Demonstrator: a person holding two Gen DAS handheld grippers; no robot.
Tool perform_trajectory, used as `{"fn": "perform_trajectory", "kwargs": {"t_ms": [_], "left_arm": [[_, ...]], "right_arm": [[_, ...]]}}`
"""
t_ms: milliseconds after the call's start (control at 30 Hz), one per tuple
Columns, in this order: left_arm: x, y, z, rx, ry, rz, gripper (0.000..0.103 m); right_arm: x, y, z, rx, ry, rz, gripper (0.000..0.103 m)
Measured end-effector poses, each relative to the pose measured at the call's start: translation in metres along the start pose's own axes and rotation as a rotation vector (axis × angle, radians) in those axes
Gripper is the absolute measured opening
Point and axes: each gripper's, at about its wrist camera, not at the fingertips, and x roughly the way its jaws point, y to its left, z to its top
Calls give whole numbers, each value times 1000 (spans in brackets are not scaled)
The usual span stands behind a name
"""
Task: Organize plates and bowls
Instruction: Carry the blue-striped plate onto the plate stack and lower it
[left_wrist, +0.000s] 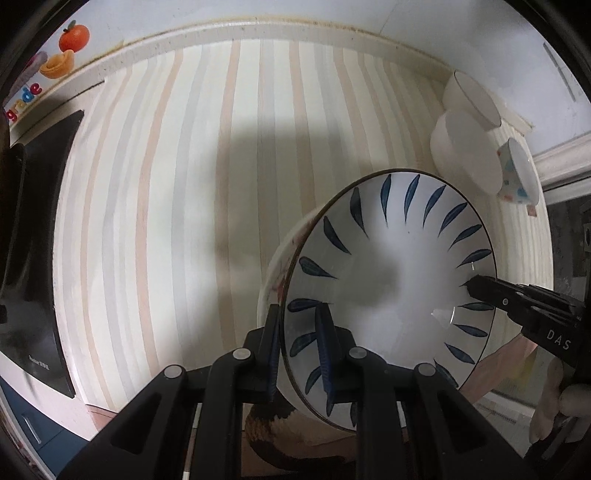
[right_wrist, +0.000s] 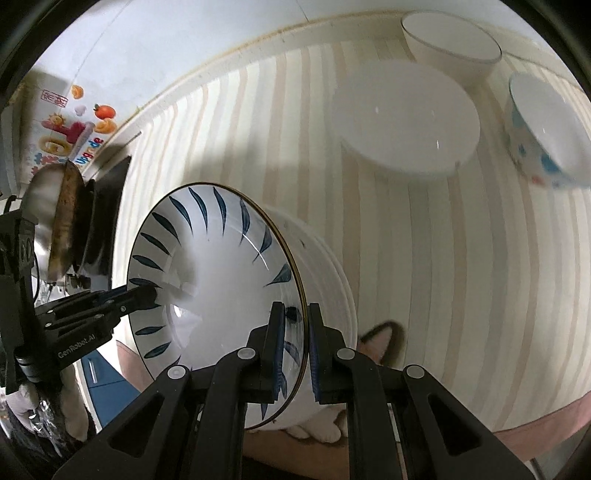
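Note:
A large white bowl (left_wrist: 388, 277) with blue leaf strokes inside and a thin dark rim hangs tilted above the striped table (left_wrist: 184, 184). My left gripper (left_wrist: 299, 339) is shut on its near rim, one finger inside and one outside. My right gripper (left_wrist: 472, 286) clamps the opposite rim. In the right wrist view the same bowl (right_wrist: 214, 277) sits in my right gripper (right_wrist: 297, 332), and my left gripper (right_wrist: 151, 295) bites the far rim. Three bowls stand at the table's far right: a plain white one (right_wrist: 450, 40), a wide white one (right_wrist: 402, 118) and a spotted one (right_wrist: 546, 136).
The three bowls (left_wrist: 469, 99) (left_wrist: 461, 147) (left_wrist: 517, 173) crowd the right corner by the wall. A black cooktop (left_wrist: 37, 240) lies at the table's left end, with a metal pan (right_wrist: 55, 221) on it. A brown and white furry thing (right_wrist: 380, 339) shows below the near table edge.

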Motion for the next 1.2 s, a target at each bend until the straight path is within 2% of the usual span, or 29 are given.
{"fn": "perform_trajectory", "kwargs": {"t_ms": [467,700,967,1200], "left_arm": [[24,-3,14,19,37,28,16],[32,-16,23,23,43,24,17],[31,-6,10,25,38,21,17],[34,-2,13,6,51,7,17]], "right_arm": [[37,-6,-14,30,47,-17,14],[41,-3,-11,40,49,-38,14],[40,-4,-12,51,44,-44,14],[40,-4,-11,84,56,-43,19]]}}
